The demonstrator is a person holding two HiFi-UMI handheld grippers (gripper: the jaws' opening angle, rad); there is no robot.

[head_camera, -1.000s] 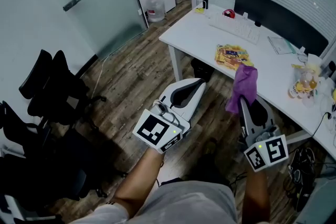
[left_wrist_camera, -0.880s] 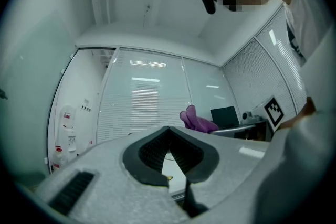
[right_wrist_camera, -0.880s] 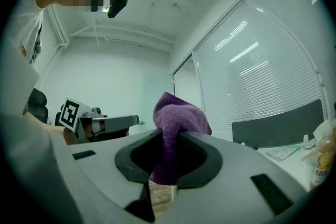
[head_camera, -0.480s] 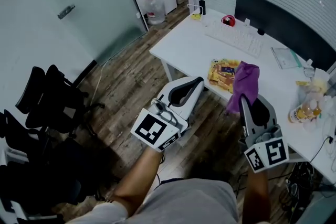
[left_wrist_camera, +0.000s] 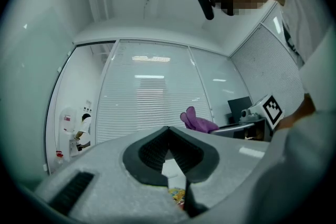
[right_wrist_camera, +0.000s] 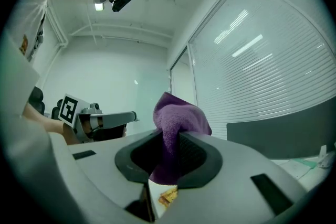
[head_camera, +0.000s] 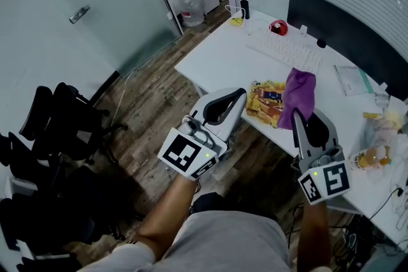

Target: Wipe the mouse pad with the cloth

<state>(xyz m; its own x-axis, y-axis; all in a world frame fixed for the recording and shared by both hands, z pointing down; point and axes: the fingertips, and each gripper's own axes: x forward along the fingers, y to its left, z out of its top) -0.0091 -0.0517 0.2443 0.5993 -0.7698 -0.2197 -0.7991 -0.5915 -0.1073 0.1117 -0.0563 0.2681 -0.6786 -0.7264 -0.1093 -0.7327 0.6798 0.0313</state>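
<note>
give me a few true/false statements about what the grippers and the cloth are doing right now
1. The right gripper is shut on the purple cloth. True.
2. The left gripper also grips a cloth. False: its jaws are together with nothing between them.
3. The purple cloth lies spread flat on the white desk. False: it is bunched up in the right gripper's jaws and sticks out past their tips.
4. A keyboard lies on the white desk. True.
</note>
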